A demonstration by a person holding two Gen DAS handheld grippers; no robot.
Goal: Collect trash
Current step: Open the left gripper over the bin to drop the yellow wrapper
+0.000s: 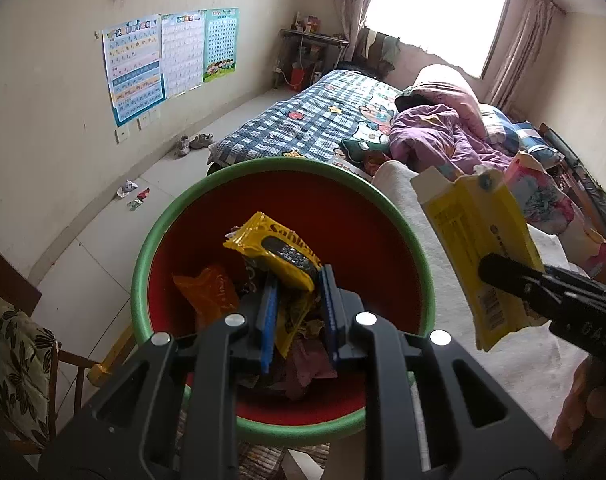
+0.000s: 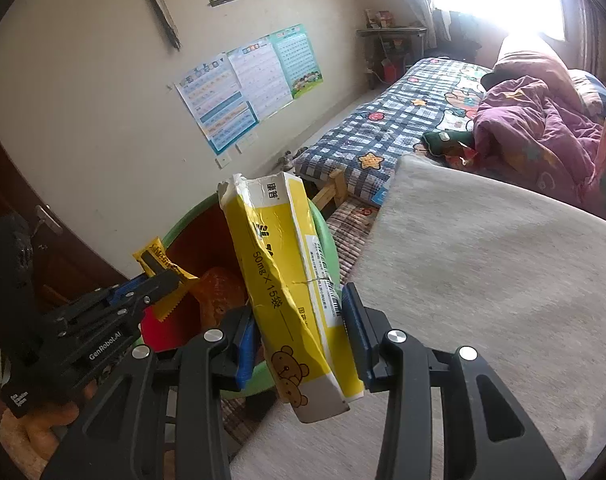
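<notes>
A red bin with a green rim [image 1: 171, 216] [image 2: 323, 224] stands on the floor beside a grey-covered surface, with several wrappers inside. My left gripper [image 1: 297, 296] [image 2: 159, 276] hangs over the bin's mouth, shut on a yellow snack wrapper [image 1: 271, 248] [image 2: 163, 260]. To its right my right gripper [image 2: 299, 332] [image 1: 499, 276] is shut on a crumpled yellow and white medicine box [image 2: 287, 272] [image 1: 483, 232], held upright near the bin's right rim. An orange wrapper [image 1: 207, 288] [image 2: 219, 288] lies in the bin.
A grey-covered surface [image 2: 483, 280] fills the right side. Behind it is a bed with a checked blue quilt [image 1: 315, 120] and pink bedding [image 1: 443, 132]. Small scraps [image 1: 135, 194] and shoes [image 1: 193, 144] lie on the floor by the postered wall. A cushioned chair [image 1: 15, 360] stands left.
</notes>
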